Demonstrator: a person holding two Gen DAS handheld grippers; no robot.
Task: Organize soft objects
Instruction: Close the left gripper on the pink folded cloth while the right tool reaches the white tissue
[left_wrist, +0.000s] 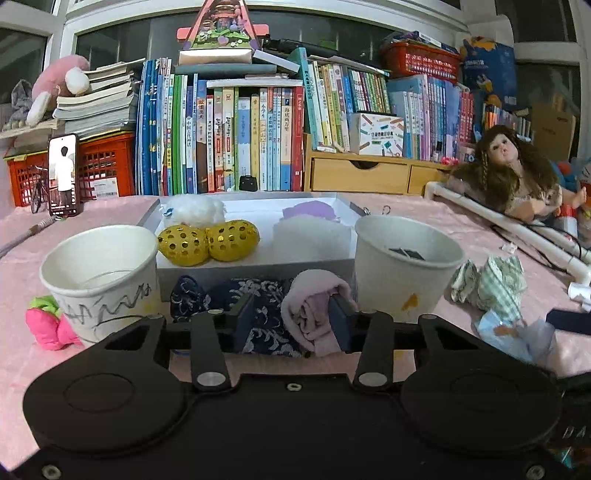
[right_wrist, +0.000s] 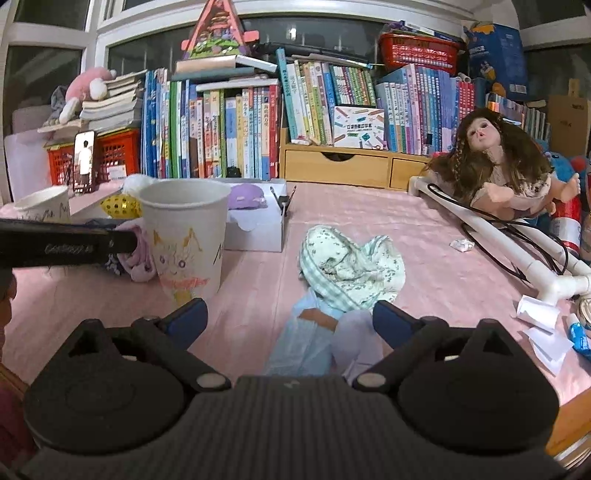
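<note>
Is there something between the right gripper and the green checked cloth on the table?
Nothing visible blocks it. The right gripper is open above a light blue packet, and the green checked cloth lies just beyond, with no object between.

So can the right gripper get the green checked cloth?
Probably yes. The right gripper is open, and the green checked cloth lies just ahead on the pink table cover, with only a blue packet nearer.

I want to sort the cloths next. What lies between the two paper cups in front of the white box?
In the left wrist view, a navy patterned cloth and a pink cloth lie there, between the left gripper's fingers.
</note>
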